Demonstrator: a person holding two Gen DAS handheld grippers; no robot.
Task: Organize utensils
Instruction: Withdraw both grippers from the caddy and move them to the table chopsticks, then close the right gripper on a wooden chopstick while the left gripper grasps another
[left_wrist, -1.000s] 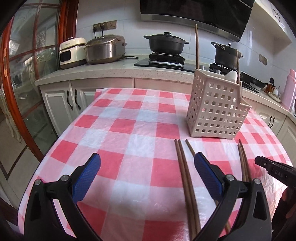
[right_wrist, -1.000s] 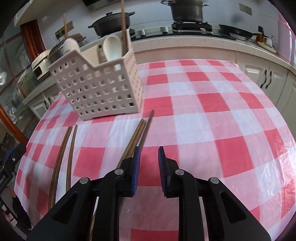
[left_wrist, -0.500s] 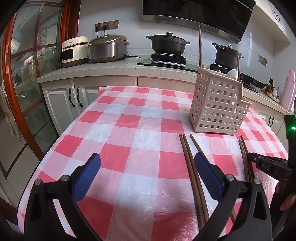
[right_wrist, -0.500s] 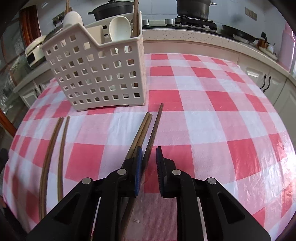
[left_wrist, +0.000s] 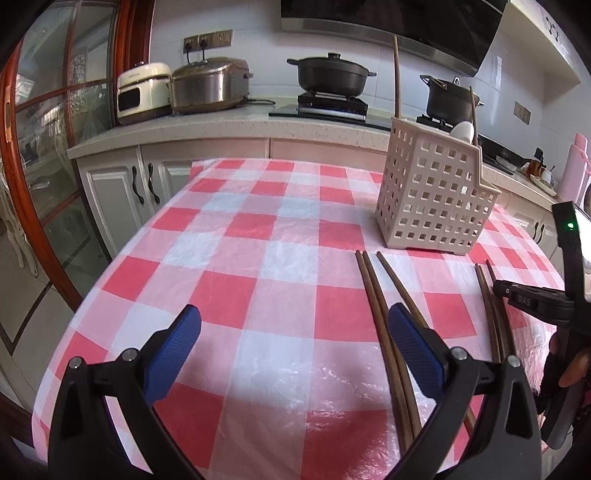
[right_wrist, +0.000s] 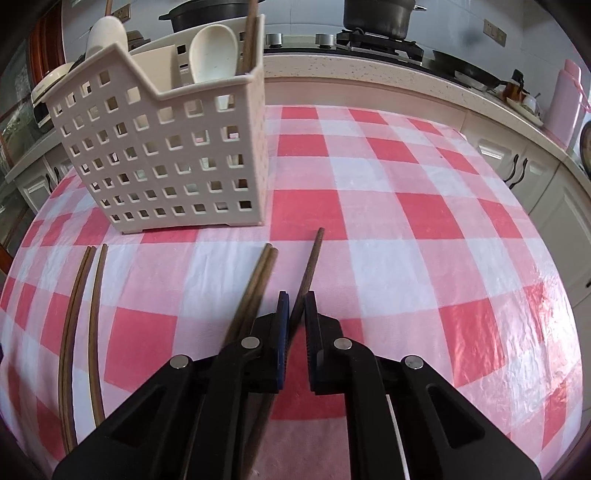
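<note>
The right claw (right_wrist: 295, 306) is low over the bench (right_wrist: 424, 229), its blue-padded fingers (right_wrist: 283, 314) drawn close on either side of a single brown chopstick (right_wrist: 312, 258) that lies on the checked cloth and points toward the white holder (right_wrist: 166, 155). A narrow gap shows at each pad, so I cannot tell whether the stick is pinched yet. Just left of it lies a pair of chopsticks (right_wrist: 264, 273) side by side, also aimed at the holder. Farther left of the holder's front, another pair (right_wrist: 83, 295) lies on the cloth, well apart from the first.

The holder stands upright on the bench and carries white spoons (right_wrist: 212, 51) and an upright chopstick (right_wrist: 249, 40).

The left claw (left_wrist: 291, 332) hangs spread wide over the cloth in front of the holder (left_wrist: 436, 192), gripping nothing.
</note>
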